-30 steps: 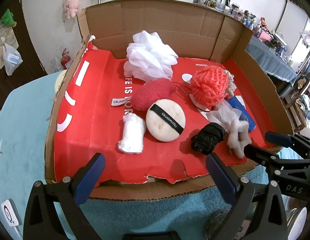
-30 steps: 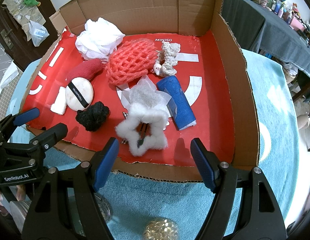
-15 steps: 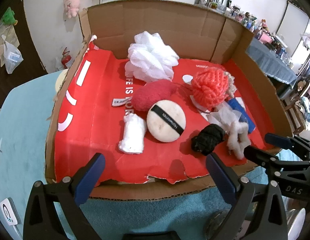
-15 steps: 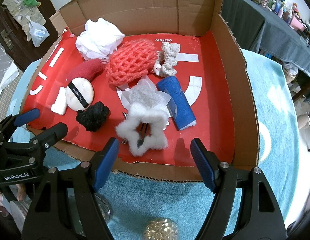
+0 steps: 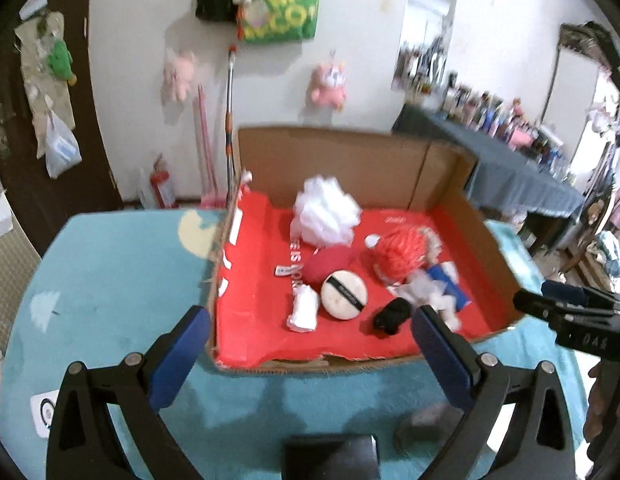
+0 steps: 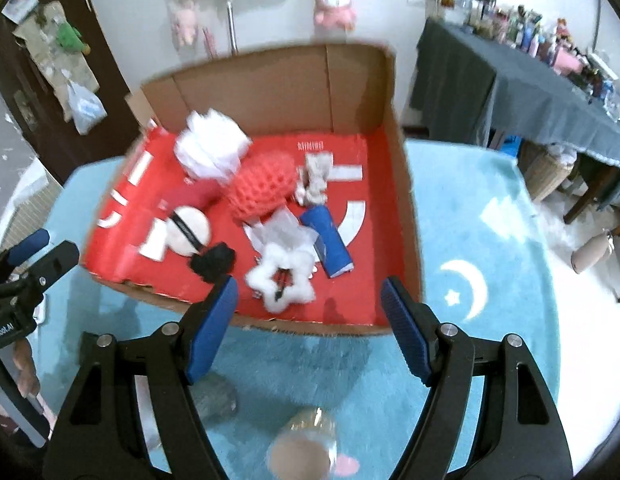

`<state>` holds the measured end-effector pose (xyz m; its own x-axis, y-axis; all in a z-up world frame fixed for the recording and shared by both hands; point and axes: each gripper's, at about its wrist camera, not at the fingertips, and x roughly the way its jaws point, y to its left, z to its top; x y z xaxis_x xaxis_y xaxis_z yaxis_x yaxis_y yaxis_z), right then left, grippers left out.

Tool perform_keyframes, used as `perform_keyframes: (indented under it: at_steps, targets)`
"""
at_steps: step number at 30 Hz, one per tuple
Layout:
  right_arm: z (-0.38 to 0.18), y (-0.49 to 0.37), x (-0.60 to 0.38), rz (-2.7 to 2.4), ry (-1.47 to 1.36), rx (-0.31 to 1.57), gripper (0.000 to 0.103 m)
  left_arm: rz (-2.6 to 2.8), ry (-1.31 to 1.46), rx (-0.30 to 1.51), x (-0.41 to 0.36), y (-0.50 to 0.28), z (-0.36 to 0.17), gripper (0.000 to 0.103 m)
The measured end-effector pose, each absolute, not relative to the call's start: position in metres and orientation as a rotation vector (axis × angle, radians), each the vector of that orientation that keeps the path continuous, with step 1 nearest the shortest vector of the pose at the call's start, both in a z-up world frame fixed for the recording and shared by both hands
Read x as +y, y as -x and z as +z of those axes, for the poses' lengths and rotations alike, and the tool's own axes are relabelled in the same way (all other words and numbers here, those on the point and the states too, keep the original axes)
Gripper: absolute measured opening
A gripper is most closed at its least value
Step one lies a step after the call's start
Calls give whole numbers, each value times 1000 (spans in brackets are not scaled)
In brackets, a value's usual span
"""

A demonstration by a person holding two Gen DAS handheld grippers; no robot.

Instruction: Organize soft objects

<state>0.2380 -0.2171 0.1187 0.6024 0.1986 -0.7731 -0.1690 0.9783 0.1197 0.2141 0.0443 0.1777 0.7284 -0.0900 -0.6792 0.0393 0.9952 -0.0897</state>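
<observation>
Both grippers, left [image 5: 305, 344] and right [image 6: 310, 316], pulled back and up from the box [image 6: 406, 216] since 0.5 s ago; jaws spread, nothing held. Sorting likely done.

A lived-in home: pink plush toys [image 5: 328, 84] on the wall, teal moon rug [image 6: 470, 280].

Both pulled back and up from cardboard box [image 5: 350, 160]: left gripper [image 5: 310, 344] and right gripper [image 6: 310, 312] now over teal rug [image 6: 490, 240], box smaller in both views, more wall showing. Frames motion-blurred. Jaws unchanged, contents unmoved.
</observation>
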Motion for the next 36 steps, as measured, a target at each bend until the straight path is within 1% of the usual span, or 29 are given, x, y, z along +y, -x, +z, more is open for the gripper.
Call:
perform_keyframes:
  at_steps: [3,4,5,7,12,14,17,24,30,36]
  targets:
    - [144,-199,-219,192,3,777,73,-96,70,679,43,-175,189,103]
    - [148,-185,-221,186,15,745,77,-104,70,665,42,-167,191,103]
    - [152,-171,-220,186,24,711,86,-115,70,635,40,-150,192,103]
    - [155,-142,-222,202,28,650,92,-122,66,592,37,-126,191,103]
    - [139,-78,-215,207,57,553,93,-125,49,530,27,-79,172,103]
    - [123,-60,-212,211,58,543,97,-124,40,522,22,-66,163,103]
    - [95,-46,-206,195,78,561,97,-117,-1,520,12,-52,144,103]
    - [33,-45,-208,162,48,660,97,-110,1,637,6,-55,88,103]
    - [1,-55,-214,137,23,734,97,-60,0,754,7,-73,50,103]
    - [-19,-61,-216,124,14,785,97,-26,-10,832,4,-80,34,103]
